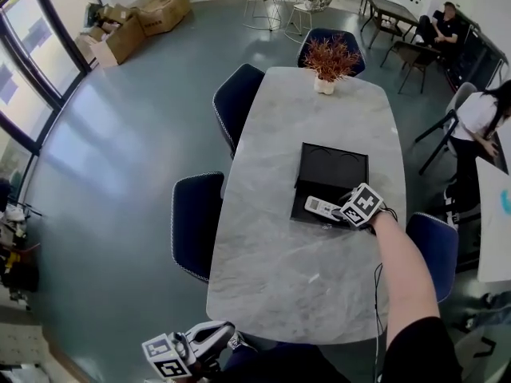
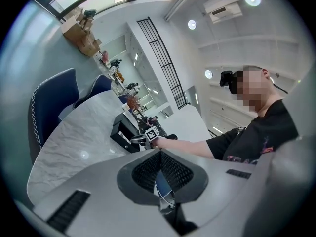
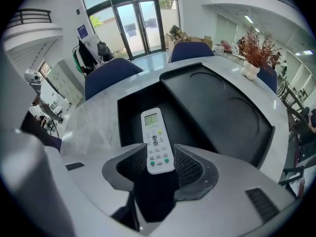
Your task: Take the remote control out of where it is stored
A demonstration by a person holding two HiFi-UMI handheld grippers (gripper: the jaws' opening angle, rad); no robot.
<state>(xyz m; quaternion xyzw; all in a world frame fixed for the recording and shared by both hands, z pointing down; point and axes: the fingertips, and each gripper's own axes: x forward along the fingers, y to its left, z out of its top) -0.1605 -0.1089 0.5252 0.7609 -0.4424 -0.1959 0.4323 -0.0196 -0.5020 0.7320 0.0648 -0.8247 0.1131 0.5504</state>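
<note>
A white remote control (image 3: 157,141) lies face up in a shallow black box (image 3: 129,107) on the grey marble table (image 1: 295,286). The box's black lid (image 3: 217,107) lies flat just behind it. My right gripper (image 3: 158,154) points steeply down into the box. Its jaws are open, one on each side of the remote's near end, and the pads do not press on it. In the head view the remote (image 1: 322,207) sits just left of that gripper (image 1: 351,211). My left gripper (image 1: 204,343) hangs off the table's near edge, level, its tips (image 2: 160,152) together and holding nothing.
A potted plant with red-brown leaves (image 1: 330,61) stands at the table's far end. Navy chairs (image 1: 196,214) (image 1: 238,94) line the left side, and another (image 1: 435,242) stands at the right. A person (image 1: 479,118) stands beyond the right side. Cardboard boxes (image 1: 132,22) sit far back left.
</note>
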